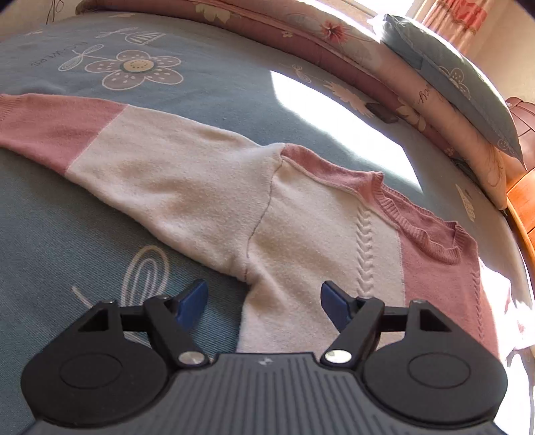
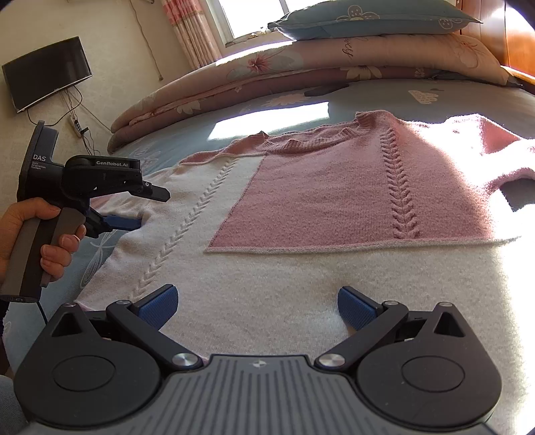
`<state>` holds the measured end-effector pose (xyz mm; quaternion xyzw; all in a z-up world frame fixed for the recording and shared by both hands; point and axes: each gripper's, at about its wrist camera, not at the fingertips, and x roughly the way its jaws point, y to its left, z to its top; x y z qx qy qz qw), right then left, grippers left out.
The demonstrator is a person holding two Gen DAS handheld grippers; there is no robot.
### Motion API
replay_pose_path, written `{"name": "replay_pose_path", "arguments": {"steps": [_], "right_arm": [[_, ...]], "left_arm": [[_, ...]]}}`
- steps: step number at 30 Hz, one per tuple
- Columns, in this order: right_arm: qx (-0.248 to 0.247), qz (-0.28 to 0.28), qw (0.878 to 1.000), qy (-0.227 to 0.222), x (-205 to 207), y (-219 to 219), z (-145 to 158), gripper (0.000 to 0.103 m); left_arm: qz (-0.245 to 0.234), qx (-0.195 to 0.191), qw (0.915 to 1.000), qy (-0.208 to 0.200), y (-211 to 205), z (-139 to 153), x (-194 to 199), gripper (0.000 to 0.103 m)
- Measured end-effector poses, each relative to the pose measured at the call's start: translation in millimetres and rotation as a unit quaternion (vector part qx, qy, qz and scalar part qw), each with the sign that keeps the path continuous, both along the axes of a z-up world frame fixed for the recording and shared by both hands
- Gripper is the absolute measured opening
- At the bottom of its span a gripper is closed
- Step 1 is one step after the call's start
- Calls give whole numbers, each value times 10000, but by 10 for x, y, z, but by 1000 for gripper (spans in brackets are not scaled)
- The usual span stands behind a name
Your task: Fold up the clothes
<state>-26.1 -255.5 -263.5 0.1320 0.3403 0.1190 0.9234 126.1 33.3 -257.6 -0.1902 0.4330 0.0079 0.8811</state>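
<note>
A pink and white knitted sweater lies spread flat, front up, on the blue flowered bed sheet. One sleeve runs out to the left in the left wrist view. My left gripper is open just in front of that sleeve's armpit seam, and nothing is between its blue pads. In the right wrist view a hand holds the left gripper at the sweater's left edge. My right gripper is open, low over the white lower part of the sweater, with its pads apart and holding nothing.
Folded flowered quilts with a blue pillow on top lie along the far side of the bed. A small dark object rests on the sheet beside them. A TV hangs on the wall at left. Wooden furniture borders the bed.
</note>
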Motion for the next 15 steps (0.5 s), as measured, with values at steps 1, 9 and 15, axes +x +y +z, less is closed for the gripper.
{"name": "replay_pose_path", "arguments": {"steps": [1, 9, 15], "right_arm": [[11, -4, 10000, 10, 1, -4, 3, 103], [8, -35, 10000, 14, 7, 2, -9, 103], [-106, -38, 9999, 7, 8, 37, -18, 103]], "left_arm": [[4, -246, 9997, 3, 61, 46, -42, 74], [-802, -1222, 9891, -147, -151, 88, -297, 83], [-618, -933, 9937, 5, -152, 114, -491, 76]]}}
